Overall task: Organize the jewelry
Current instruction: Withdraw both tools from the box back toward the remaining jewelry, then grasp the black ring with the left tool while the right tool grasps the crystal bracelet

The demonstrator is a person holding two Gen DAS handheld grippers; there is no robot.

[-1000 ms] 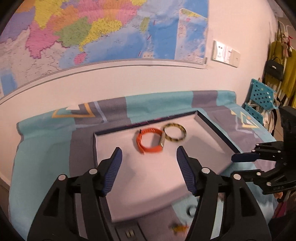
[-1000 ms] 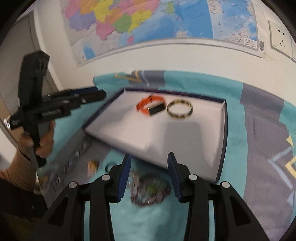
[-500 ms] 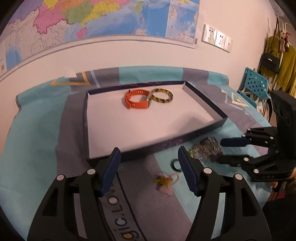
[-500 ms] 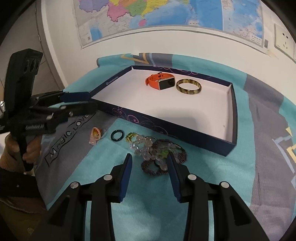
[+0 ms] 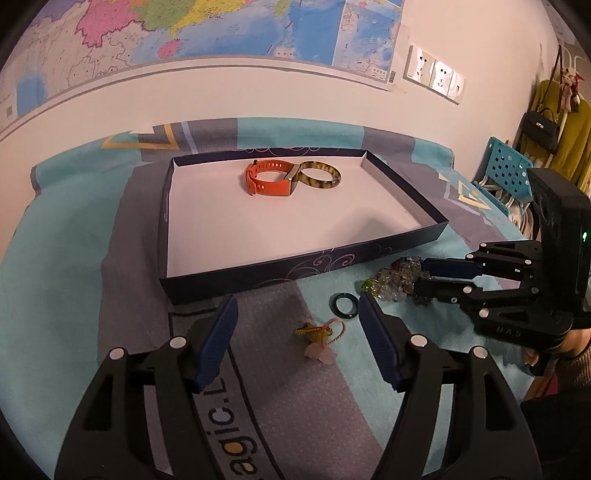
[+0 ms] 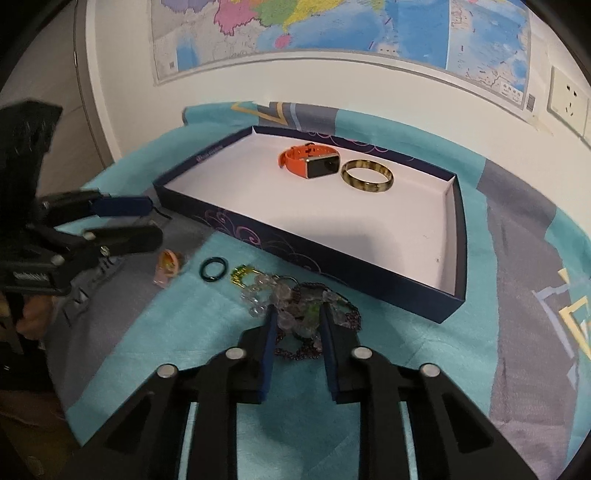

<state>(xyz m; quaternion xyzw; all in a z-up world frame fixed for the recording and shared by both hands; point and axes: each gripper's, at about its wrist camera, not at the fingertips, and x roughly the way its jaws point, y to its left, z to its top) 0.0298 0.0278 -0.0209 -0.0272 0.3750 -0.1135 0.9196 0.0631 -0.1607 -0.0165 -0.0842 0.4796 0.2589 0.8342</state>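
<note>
**Tongs close in on tangled beads beside jewelry tray**

On a worktop spread with a teal and grey cloth (image 5: 66, 266) printed in part with the letters "agic.L", a shallow navy cardboard tray with a white floor (image 5: 258, 225) holds an orange silicone fitness band (image 5: 267, 179) touching a mottled green-and-amber bangle (image 5: 319, 176) near its far wall. In front of the tray lie a small dark green ring (image 5: 344, 305), a pale pink charm on a yellow-green cord (image 5: 319, 338) and a tangled heap of clear, green and purple bead bracelets (image 6: 295, 306). The right tongs (image 6: 297, 325) have dropped from above the heap half a second ago to straddle it, blue-padded fingers apart on either side of the beads, not yet gripping. The left tongs (image 5: 297, 317) hang wide open above the charm and ring, having drawn back slightly nearer the cloth. A coloured wall map (image 5: 221, 26) hangs behind; its print is too small to read.
</note>
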